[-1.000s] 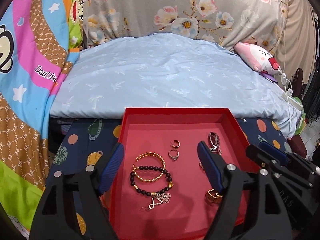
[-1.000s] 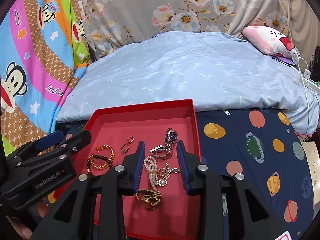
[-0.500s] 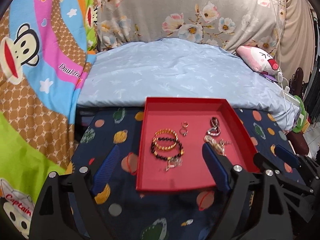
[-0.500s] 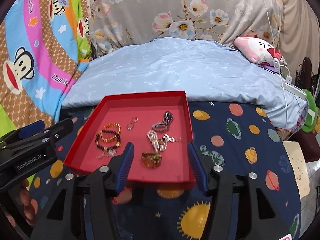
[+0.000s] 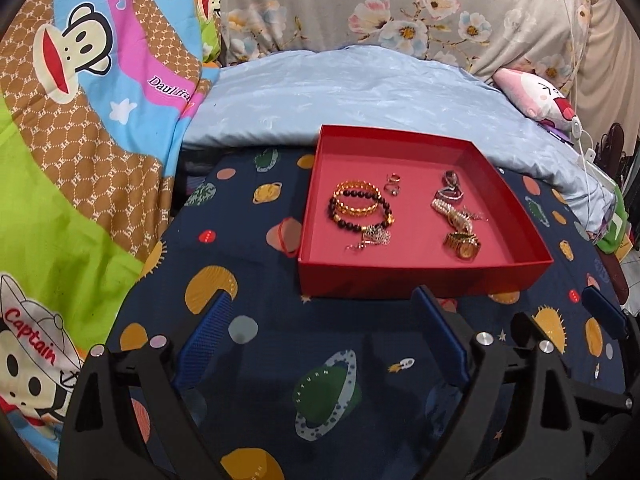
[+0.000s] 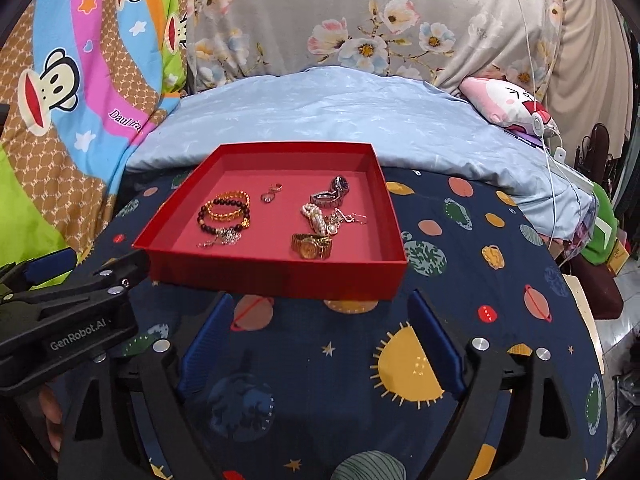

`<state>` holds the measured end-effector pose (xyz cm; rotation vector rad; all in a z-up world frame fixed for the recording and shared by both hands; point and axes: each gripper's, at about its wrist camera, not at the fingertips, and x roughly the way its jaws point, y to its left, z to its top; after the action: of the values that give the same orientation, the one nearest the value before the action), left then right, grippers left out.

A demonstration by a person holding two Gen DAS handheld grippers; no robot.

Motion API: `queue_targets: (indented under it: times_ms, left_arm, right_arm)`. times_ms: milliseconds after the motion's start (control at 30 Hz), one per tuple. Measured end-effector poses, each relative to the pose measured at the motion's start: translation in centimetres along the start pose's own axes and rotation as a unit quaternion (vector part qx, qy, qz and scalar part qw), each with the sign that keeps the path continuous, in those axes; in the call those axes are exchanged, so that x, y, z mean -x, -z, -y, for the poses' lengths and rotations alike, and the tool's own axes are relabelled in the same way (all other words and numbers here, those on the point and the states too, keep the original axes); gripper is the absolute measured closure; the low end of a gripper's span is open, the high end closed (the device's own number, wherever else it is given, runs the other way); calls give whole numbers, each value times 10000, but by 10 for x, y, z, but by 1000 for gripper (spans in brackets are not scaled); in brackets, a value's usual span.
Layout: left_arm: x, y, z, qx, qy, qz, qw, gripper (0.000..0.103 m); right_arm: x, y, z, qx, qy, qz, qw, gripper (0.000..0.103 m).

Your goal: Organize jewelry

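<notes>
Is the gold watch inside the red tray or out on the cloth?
Inside: the gold watch lies on the red tray floor, near its front wall.

Matte black plastic frames on both, left gripper (image 5: 322, 336) and right gripper (image 6: 320, 334) alike, each forking into two angular arms with triangular cut-outs near the base. Flat, finely ribbed blue pads (image 6: 208, 338) lining the inner faces of the fingers, a round silver screw head (image 6: 480, 344) just behind each pad and a second one further out on the arm. White "GenRobot.AI" lettering (image 6: 78, 326) along the side of the left body, blue pad tip (image 6: 52, 262) ahead of it, bare skin (image 6: 50, 408) just below it.
</notes>
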<state>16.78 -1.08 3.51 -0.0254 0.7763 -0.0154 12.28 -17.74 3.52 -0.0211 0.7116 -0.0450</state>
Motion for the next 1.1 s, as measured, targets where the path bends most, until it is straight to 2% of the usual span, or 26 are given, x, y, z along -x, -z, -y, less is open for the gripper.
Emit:
queue_targets:
  times_ms: [233, 367, 533, 633, 733, 833, 1100]
  left_arm:
    - [-4, 10, 5, 54, -162, 26, 9999, 13]
    - [-8, 12, -1, 154, -280, -2, 9995, 11]
    - [-17, 18, -1, 129, -378, -7, 9992, 11]
    - [-21, 22, 4, 32, -370, 25, 9993, 11]
    - [-21, 26, 9, -112, -596, 186, 9980, 11]
    - [-23, 28, 11, -202, -674, 300, 9971, 11]
    - [-32, 26, 13, -136, -660, 234, 9975, 11]
  right_arm:
    - [-8, 12, 3, -106, 11, -63, 9999, 16]
    - [-13, 17, 18, -378, 47, -138, 9992, 16]
    - [-20, 17, 27, -759, -138, -147, 9969, 16]
    - [-25, 18, 21, -621, -95, -192, 9978, 15]
    - [-26, 20, 15, -444, 66, -128, 9989, 15]
    - [-30, 21, 15, -432, 82, -196, 9988, 15]
    - [-38, 19, 18, -507, 165, -338, 9980, 15]
